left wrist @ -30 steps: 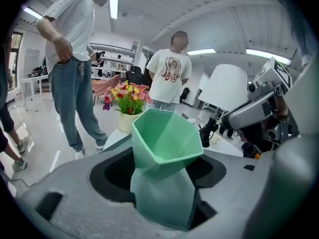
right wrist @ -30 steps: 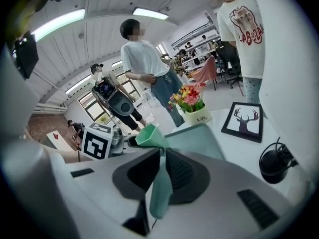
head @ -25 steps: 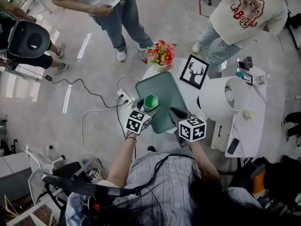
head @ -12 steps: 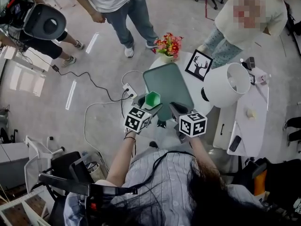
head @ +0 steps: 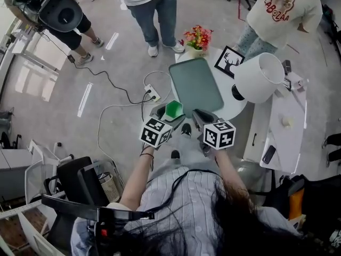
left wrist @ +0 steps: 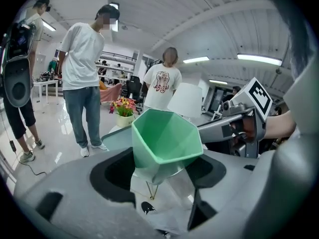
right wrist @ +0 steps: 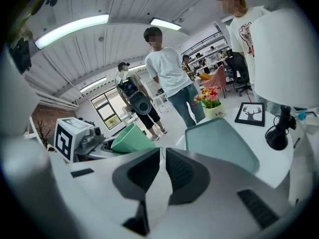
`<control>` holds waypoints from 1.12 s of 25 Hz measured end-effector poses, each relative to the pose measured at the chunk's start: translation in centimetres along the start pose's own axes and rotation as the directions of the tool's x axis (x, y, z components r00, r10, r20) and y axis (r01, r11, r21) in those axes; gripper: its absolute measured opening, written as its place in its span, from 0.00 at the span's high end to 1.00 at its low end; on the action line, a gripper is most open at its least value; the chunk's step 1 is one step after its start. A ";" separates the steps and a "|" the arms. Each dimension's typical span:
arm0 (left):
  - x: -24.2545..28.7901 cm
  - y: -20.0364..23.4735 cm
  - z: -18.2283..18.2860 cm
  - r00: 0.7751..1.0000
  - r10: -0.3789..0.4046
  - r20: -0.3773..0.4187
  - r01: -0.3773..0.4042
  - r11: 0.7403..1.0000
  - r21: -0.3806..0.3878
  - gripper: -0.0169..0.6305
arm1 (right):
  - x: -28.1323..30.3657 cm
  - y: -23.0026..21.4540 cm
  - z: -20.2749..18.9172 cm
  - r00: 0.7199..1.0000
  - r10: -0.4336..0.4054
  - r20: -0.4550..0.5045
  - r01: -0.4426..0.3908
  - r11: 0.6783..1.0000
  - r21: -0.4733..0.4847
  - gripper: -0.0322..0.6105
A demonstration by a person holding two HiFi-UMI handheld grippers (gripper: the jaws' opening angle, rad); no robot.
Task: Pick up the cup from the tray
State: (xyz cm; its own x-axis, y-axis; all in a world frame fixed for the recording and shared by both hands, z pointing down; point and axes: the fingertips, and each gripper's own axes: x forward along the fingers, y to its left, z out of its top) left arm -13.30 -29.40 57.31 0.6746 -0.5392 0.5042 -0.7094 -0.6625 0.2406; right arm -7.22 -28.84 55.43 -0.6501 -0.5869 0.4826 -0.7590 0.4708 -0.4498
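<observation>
A green faceted cup [head: 173, 109] sits between the jaws of my left gripper [head: 171, 112], which is shut on its lower part. It hangs in the air just off the near left corner of the grey-green tray [head: 196, 87]. In the left gripper view the cup [left wrist: 164, 138] stands upright and open-mouthed between the jaws of that gripper [left wrist: 162, 172]. My right gripper [head: 199, 117] is shut and holds nothing, level with the tray's near edge. The right gripper view shows its jaws [right wrist: 163, 156] closed together, the tray [right wrist: 222, 143] ahead and the cup [right wrist: 130, 139] to the left.
The tray lies on a white round table [head: 234, 108] with a flower pot [head: 197, 38], a framed deer picture [head: 229, 62] and a white lamp [head: 258, 78]. A power strip with cables [head: 151, 94] lies on the floor. Three people [head: 154, 4] stand around.
Both grippers have drawn back toward me. The cup has gone from over the tray's near left part to just off its corner. The right gripper stays shut.
</observation>
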 end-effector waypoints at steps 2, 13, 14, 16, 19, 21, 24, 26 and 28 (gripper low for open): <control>-1.0 -0.8 -0.8 1.000 -0.001 0.000 0.001 1.000 -0.001 0.49 | -0.7 0.8 -0.7 1.000 -0.002 0.008 0.002 1.000 0.000 0.86; -3.7 -4.2 -3.6 1.000 -0.014 0.011 0.014 0.999 -0.030 0.49 | -4.0 3.5 -3.9 1.000 -0.016 -0.009 0.015 0.999 -0.030 0.86; -3.9 -4.4 -3.7 1.000 -0.014 0.014 0.014 0.999 -0.035 0.49 | -4.2 3.6 -4.1 1.000 -0.015 -0.014 0.014 0.999 -0.034 0.86; -4.1 -4.6 -3.8 1.000 -0.010 0.023 0.011 0.999 -0.044 0.49 | -4.3 3.7 -4.3 1.000 -0.013 -0.020 0.012 0.999 -0.045 0.86; -4.5 -4.7 -4.0 1.000 0.001 0.027 0.000 0.999 -0.054 0.49 | -4.4 3.9 -4.3 1.000 -0.005 -0.024 0.004 0.998 -0.056 0.86; -4.8 -4.9 -4.3 1.000 0.008 0.028 -0.006 0.998 -0.062 0.49 | -4.5 4.2 -4.4 1.000 0.004 -0.024 -0.005 0.998 -0.060 0.86; -5.0 -5.4 -4.2 0.999 0.015 0.035 -0.013 0.998 -0.064 0.49 | -4.8 4.3 -4.2 1.000 0.011 -0.015 -0.012 0.998 -0.065 0.86; -5.1 -6.0 -4.1 0.999 0.020 0.039 -0.018 0.998 -0.066 0.49 | -5.3 4.4 -4.1 1.000 0.018 -0.009 -0.019 0.997 -0.068 0.86; -5.2 -6.9 -4.0 0.999 0.026 0.043 -0.023 0.997 -0.067 0.49 | -6.1 4.4 -4.3 1.000 0.027 -0.005 -0.027 0.997 -0.072 0.86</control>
State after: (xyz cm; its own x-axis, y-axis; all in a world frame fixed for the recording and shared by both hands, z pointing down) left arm -12.77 -19.94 56.34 0.6642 -0.5777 0.4745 -0.7367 -0.6135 0.2843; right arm -6.78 -20.32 53.74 -0.6705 -0.5705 0.4743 -0.7416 0.5328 -0.4076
